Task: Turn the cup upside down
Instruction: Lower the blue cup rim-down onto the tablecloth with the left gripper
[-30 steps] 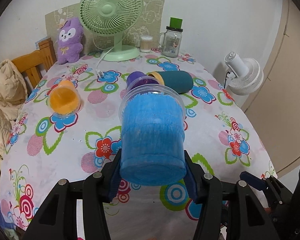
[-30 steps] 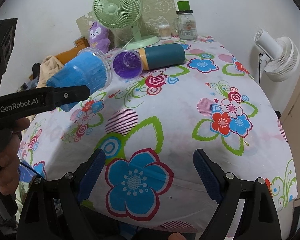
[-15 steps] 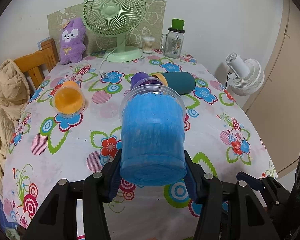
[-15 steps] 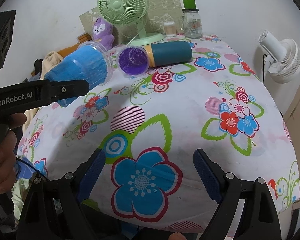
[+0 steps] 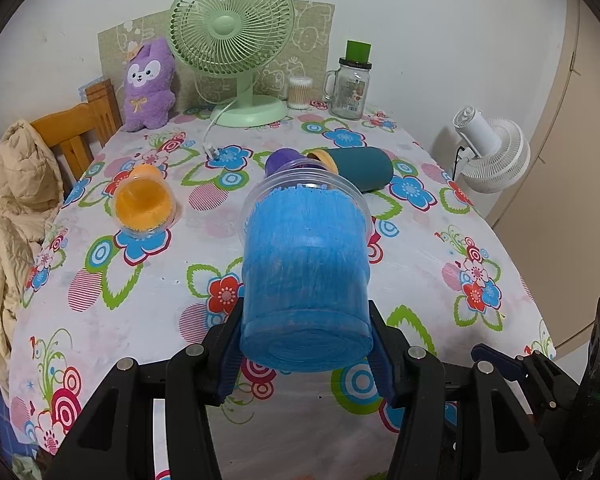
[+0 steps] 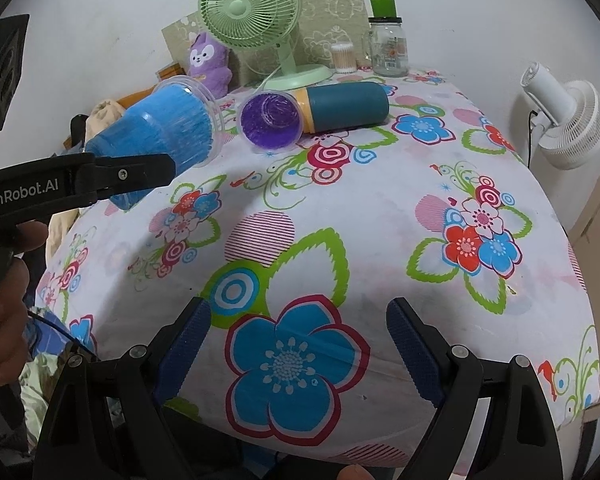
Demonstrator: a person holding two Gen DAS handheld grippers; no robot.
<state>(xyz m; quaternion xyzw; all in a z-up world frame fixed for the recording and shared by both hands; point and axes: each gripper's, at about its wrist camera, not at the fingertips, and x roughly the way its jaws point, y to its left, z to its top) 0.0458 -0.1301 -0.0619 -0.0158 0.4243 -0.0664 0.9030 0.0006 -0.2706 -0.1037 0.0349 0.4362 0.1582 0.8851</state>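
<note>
My left gripper (image 5: 305, 344) is shut on a blue plastic cup (image 5: 305, 272), gripping it near its base. The cup is held in the air above the flowered tablecloth (image 5: 172, 280), lying roughly level with its clear rim pointing away from me. In the right wrist view the same blue cup (image 6: 160, 132) shows at the upper left, tilted, rim up and to the right, with the left gripper's finger (image 6: 112, 176) across it. My right gripper (image 6: 298, 344) is open and empty over the table's near edge.
An orange cup (image 5: 143, 204), a purple cup (image 6: 270, 120) and a teal bottle (image 6: 344, 106) lie on their sides on the table. A green fan (image 5: 236, 44), purple plush (image 5: 148, 84), glass jar (image 5: 350, 84) stand at the back. A chair with a jacket (image 5: 16, 208) is left; a white fan (image 5: 496, 156) right.
The left gripper with the blue cup has risen and drawn back a little from the table. The right gripper has stayed open and shifted slightly.
</note>
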